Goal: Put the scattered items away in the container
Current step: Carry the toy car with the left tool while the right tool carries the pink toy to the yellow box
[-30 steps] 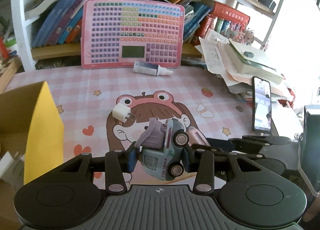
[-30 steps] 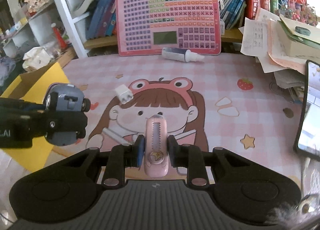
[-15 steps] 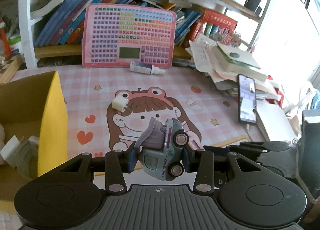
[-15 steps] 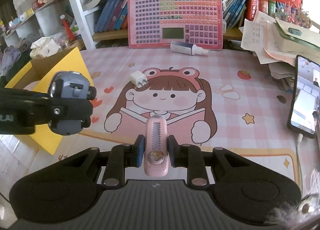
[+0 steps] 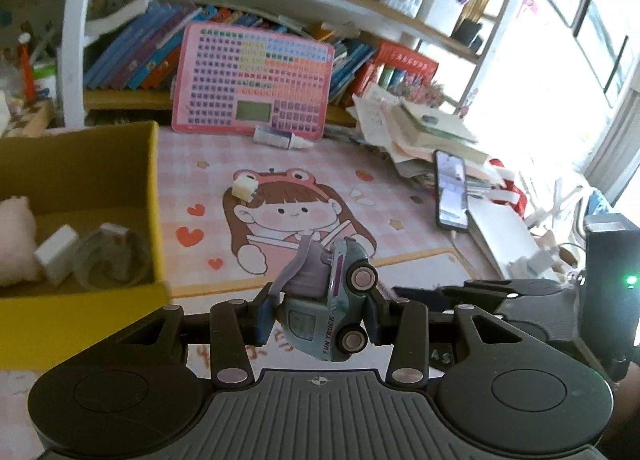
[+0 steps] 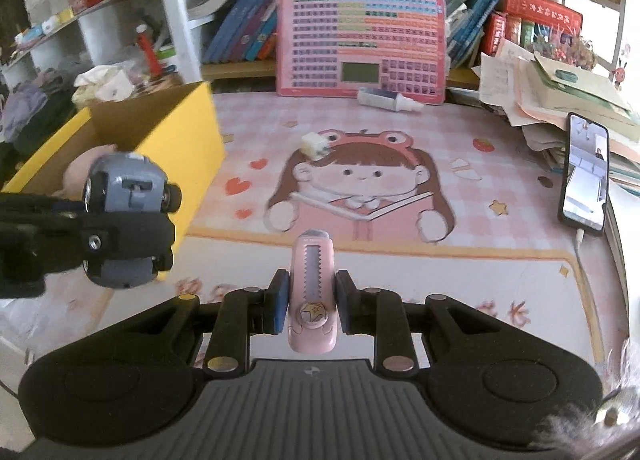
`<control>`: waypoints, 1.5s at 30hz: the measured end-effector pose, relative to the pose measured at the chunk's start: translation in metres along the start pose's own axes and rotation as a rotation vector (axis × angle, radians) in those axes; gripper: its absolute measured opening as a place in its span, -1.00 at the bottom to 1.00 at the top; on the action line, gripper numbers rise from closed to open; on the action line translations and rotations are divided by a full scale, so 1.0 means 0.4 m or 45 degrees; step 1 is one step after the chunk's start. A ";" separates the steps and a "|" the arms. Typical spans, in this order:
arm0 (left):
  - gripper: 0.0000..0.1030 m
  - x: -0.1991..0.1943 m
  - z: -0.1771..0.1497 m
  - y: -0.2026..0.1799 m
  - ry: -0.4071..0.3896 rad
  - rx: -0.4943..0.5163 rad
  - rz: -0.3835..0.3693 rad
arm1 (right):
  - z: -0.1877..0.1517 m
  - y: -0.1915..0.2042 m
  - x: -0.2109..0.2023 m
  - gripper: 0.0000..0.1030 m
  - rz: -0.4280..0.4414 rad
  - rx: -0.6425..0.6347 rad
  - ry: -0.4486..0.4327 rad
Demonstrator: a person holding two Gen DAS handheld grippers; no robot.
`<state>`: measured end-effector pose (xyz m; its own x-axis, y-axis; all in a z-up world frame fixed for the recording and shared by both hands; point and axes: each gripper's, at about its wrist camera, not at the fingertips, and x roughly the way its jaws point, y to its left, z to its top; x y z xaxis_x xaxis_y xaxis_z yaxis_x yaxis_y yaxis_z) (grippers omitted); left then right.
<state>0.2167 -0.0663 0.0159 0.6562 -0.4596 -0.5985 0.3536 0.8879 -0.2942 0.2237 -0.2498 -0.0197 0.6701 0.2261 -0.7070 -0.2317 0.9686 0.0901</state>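
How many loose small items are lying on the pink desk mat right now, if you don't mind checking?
2: a white charger plug on the frog hat of the printed girl, and a small white bottle lying before the pink keyboard toy. Others may hide behind the grippers.

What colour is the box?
The box is yellow outside, brown cardboard inside; the right wrist view shows it best.

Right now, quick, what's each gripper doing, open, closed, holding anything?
Left gripper: closed on the toy truck.
Right gripper: closed on the pink utility knife.

Black tongs (image 5: pixel 318 314) with blue pads (image 6: pixel 280 300), silver screws, ribbed grey base.
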 end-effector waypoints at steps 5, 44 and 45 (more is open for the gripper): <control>-0.19 -0.095 -0.052 0.049 -0.019 -0.001 -0.004 | -0.044 0.099 -0.052 -0.55 -0.007 -0.025 -0.005; -0.19 -0.350 -0.268 0.320 0.018 -0.152 0.249 | -0.146 0.498 -0.091 -0.55 0.121 -0.242 0.034; -0.19 -0.352 -0.267 0.326 0.013 -0.156 0.255 | -0.143 0.504 -0.089 -0.55 0.125 -0.254 0.033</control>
<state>0.0992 0.1161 -0.0177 0.6979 -0.2742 -0.6617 0.1327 0.9573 -0.2567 0.1127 -0.0685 -0.0165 0.6197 0.3132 -0.7196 -0.4319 0.9017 0.0205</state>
